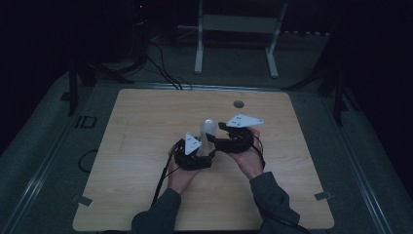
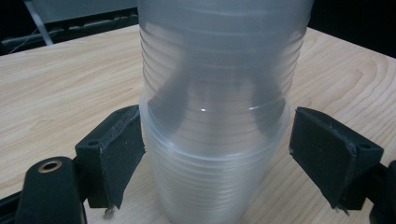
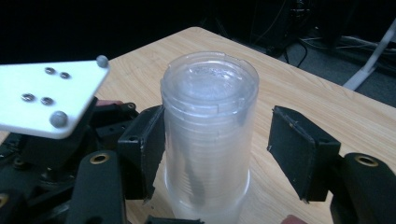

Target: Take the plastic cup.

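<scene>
A stack of clear ribbed plastic cups (image 1: 208, 135) stands upside down on the wooden table (image 1: 141, 126), near its middle. My left gripper (image 1: 199, 155) is open around the lower part of the stack (image 2: 215, 140); the left pad (image 2: 116, 156) lies close against the cups and the right pad (image 2: 329, 154) stands clear of them. My right gripper (image 1: 219, 141) comes in from the right, higher up, and is open around the stack's upper part (image 3: 210, 121). One of its pads (image 3: 147, 144) sits near the cups, and a gap shows at the other pad (image 3: 299, 151).
The left gripper's white three-cornered plate (image 3: 46, 95) sits close beside the right gripper's jaws. A round cable hole (image 1: 238, 104) lies in the table's far side. A white metal frame (image 1: 238, 24) and cables (image 1: 160, 68) are on the floor beyond the table. The room is dim.
</scene>
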`<act>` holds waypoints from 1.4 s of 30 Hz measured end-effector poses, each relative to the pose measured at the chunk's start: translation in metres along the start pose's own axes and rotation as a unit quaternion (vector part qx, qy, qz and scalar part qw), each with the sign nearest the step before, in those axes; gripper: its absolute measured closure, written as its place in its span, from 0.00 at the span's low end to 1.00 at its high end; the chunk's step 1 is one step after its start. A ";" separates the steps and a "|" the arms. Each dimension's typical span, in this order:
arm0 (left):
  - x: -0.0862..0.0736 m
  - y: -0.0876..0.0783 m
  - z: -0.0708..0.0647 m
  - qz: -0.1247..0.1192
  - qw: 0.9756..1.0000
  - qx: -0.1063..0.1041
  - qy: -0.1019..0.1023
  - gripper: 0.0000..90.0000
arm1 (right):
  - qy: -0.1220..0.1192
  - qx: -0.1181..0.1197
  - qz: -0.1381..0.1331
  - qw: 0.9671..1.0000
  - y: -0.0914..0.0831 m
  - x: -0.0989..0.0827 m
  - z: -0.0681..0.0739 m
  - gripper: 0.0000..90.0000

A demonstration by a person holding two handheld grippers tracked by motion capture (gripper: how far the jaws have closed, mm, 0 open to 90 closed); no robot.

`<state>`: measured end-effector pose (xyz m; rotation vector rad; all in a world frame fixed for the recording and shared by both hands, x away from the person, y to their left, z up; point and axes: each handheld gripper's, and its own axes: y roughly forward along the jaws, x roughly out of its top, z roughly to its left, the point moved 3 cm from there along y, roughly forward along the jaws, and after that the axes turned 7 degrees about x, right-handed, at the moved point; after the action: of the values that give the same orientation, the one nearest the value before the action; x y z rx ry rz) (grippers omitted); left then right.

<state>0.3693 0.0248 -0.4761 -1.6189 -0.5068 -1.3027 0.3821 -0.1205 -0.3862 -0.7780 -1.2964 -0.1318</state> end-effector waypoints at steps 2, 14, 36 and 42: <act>0.000 0.001 0.001 0.001 1.000 0.000 -0.001 0.21 | 0.002 0.002 -0.001 1.000 0.002 0.001 0.000 0.40; -0.002 0.004 0.002 0.008 1.000 0.003 0.003 0.23 | -0.001 0.009 -0.005 1.000 0.014 0.007 0.004 0.38; -0.003 0.003 0.000 0.006 1.000 0.011 0.014 0.24 | 0.006 0.008 -0.026 1.000 0.014 0.023 0.003 0.42; -0.002 0.001 0.001 0.002 1.000 0.008 0.006 0.24 | -0.002 0.008 -0.052 0.999 -0.006 0.040 0.008 0.42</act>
<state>0.3697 0.0253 -0.4779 -1.5973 -0.5056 -1.3012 0.3849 -0.1074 -0.3474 -0.6970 -1.3401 -0.2035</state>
